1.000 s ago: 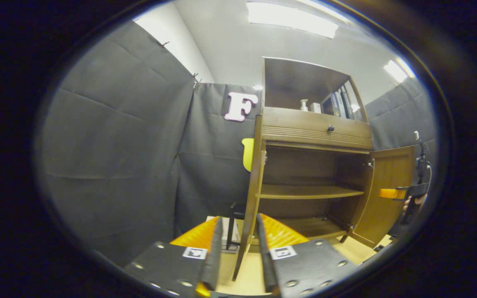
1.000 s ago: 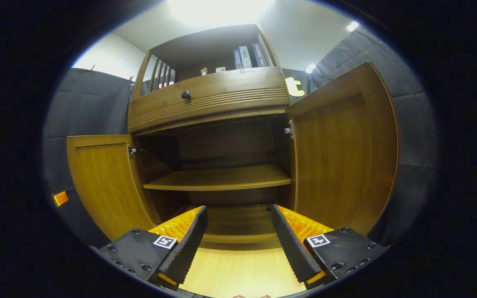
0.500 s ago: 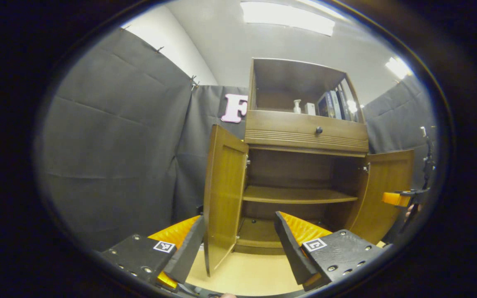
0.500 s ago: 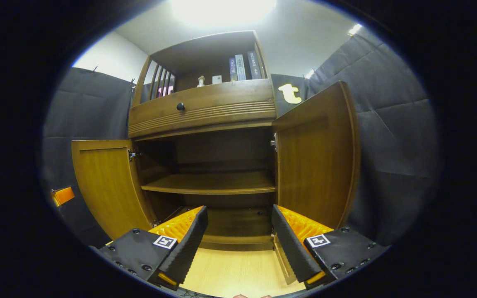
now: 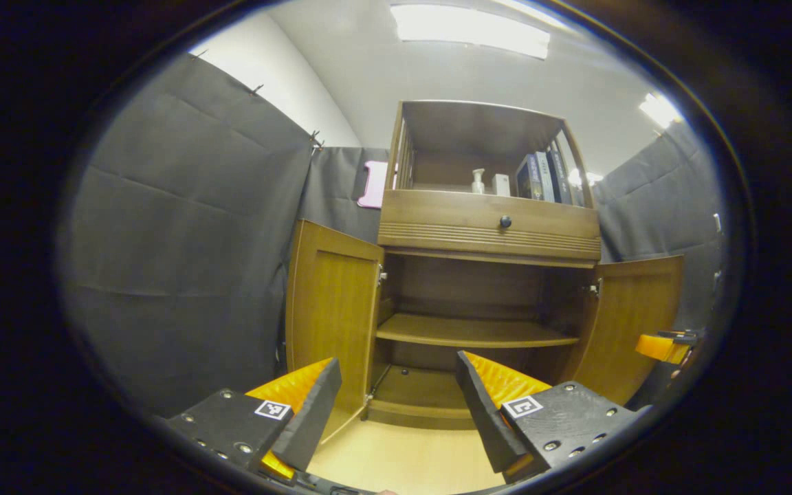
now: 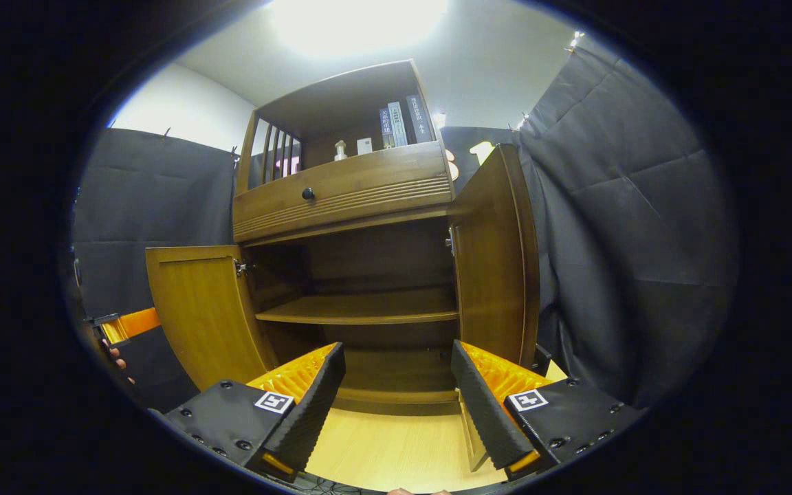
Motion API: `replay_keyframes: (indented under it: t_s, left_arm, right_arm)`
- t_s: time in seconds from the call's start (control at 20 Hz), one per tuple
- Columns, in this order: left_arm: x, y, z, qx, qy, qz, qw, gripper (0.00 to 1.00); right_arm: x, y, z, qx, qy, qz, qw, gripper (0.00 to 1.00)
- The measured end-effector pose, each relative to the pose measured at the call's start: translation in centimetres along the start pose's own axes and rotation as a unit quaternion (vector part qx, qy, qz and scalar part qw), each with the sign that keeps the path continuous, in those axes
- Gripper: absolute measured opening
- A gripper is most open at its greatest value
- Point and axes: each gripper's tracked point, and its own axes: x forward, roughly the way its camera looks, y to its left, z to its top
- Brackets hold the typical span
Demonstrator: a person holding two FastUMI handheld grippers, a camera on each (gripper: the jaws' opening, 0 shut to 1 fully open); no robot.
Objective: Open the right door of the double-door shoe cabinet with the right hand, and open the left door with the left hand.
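Booth: open cabinet [image 5: 485, 227], bare shelf [image 5: 471, 332].

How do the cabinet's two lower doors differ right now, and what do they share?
In the left gripper view, the left door sits close by, its inner panel turned aslant to the camera, while the right door stands farther off and faces it more squarely. The left door hangs beside the left hand-held gripper; the right door has the right hand-held gripper at its outer edge. Both are swung open, brown wood, untouched by any fingers.
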Motion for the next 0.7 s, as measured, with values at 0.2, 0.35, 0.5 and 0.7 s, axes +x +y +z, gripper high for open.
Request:
replay_keyframes:
  t_s: [0.2,0.35,0.5,0.7]
  left_arm:
    - [0.2,-0.2,-0.2,0.031,0.005,-0.01,0.999,0.96]
    - [1.0,0.7,-0.1,0.038,0.008,-0.017,0.999,0.96]
    - [1.9,2.1,0.5,0.025,0.0,-0.019,1.0,0.96]
    - [3.0,4.2,1.8,0.037,-0.027,-0.021,0.999,0.96]
  right_arm:
    - [-0.1,-0.4,0.4,-0.002,-0.004,-0.006,1.0,0.98]
    - [0.3,0.0,0.4,-0.014,-0.005,-0.004,1.0,0.98]
    - [0.2,0.8,0.6,-0.032,0.002,0.005,0.999,0.92]
    - [0.3,1.6,1.1,-0.042,0.001,-0.007,0.999,0.92]
